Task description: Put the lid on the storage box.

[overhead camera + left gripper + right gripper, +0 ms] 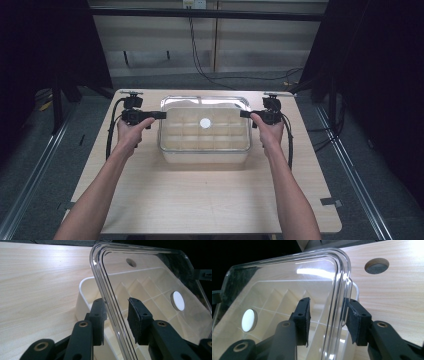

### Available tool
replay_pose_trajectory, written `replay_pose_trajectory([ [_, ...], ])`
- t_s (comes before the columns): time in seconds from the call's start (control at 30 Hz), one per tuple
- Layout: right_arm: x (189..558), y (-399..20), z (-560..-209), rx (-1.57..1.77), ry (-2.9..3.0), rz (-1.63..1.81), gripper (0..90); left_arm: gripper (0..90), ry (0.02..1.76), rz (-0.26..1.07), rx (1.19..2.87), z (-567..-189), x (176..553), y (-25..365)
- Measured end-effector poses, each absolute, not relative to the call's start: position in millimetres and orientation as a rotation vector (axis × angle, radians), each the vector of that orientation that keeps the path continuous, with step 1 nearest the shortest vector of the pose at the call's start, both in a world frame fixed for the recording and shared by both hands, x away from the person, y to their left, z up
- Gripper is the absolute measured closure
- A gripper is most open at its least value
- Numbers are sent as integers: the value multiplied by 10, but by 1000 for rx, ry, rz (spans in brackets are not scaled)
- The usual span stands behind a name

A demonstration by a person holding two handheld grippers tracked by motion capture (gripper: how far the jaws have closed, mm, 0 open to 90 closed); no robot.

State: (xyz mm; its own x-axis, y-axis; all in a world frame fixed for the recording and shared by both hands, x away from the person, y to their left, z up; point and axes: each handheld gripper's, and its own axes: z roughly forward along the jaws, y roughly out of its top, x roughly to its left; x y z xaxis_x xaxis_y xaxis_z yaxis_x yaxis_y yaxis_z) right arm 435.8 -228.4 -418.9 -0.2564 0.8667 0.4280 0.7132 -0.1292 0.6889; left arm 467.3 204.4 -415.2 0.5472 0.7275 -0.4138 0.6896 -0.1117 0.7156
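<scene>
1. Pale wood-grain table [200, 200] fills the centre of the high view; grey floor around it, dark curtains at the left and right edges, black cables along the top.
2. Cream, compartmented plastic box [205, 156] sits at table centre, under a clear rectangular plastic lid [205, 129].
3. Left gripper [117, 321]: jaws straddle the lid's rim; whether they are clenched, cannot tell.
4. Right gripper [327, 320]: released, gaps either side of the rim.

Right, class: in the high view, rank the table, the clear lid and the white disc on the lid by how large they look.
1. Table, largest by far.
2. Clear lid, covering the middle of the tabletop.
3. White disc, a small spot on the lid.
</scene>
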Motion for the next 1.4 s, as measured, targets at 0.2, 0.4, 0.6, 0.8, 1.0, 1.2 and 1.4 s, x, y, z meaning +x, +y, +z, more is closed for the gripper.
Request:
replay_pose_trajectory([
  [0.2, 4390, -2231, -4232, 1800, 1978, 1256, 508, 619, 1180, 44, 1871, -4221, 4733, 2001],
  [0.4, 4403, -2230, -4262, 1806, 1978, 1252, 504, 619, 1174, 32, 1877, -4232, 4746, 2013],
  [0.6, 4420, -2216, -4298, 1805, 1993, 1213, 487, 617, 1193, 20, 1868, -4278, 4764, 2005],
  [0.8, 4435, -2211, -4347, 1809, 1992, 1197, 479, 603, 1191, 2, 1880, -4319, 4770, 2001],
  [1.0, 4449, -2209, -4386, 1795, 2016, 1161, 470, 585, 1208, -17, 1889, -4384, 4792, 1993],
  [1.2, 4445, -2208, -4398, 1802, 2010, 1158, 476, 574, 1216, -32, 1879, -4410, 4791, 1988],
  [1.4, 4412, -2223, -4412, 1797, 1992, 1173, 477, 554, 1205, -45, 1871, -4457, 4762, 1990],
])
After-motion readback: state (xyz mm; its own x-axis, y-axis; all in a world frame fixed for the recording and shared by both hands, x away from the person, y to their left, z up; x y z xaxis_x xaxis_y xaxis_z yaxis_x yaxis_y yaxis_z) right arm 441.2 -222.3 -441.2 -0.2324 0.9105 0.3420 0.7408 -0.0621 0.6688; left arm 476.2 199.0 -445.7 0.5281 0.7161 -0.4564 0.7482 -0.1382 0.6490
